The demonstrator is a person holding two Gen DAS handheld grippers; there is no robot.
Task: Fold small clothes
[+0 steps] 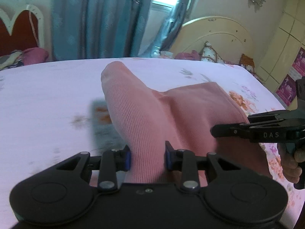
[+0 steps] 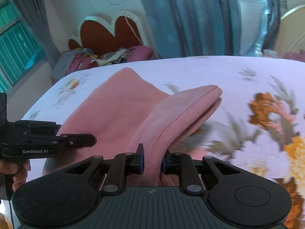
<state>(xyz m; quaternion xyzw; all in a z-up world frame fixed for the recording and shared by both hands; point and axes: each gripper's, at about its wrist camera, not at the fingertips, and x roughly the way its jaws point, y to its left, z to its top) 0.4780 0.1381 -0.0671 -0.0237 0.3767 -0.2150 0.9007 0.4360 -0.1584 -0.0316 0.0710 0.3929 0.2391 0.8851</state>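
Pink knit garment [image 1: 137,110]: small ribbed piece, lifted off the floral bedsheet [image 1: 47,95] at its near end, far part draped back onto the sheet. 2 tube-like sections visible, one per gripper; hemmed open end with stitched seam shows in the right wrist view. Fabric soft, sags between the grips, slight crease where the 2 sections meet.

Left gripper [image 1: 147,158]: blue pads closed onto 1 section, cloth bunched between them. Right gripper [image 2: 152,162]: pads pinched on the ribbed edge of the other section. Both holding cloth; neither gapes.

Step, as judged: mid-fold, near edge raised by both tongs, fold not yet laid down. Next move likely calls for carrying both grips forward together, level, so the lifted edge lands squarely on the far part; uneven travel would skew the fold.

Surroundings: blue curtains [image 1: 99,19], red headboard [image 2: 106,34] beyond the bed.
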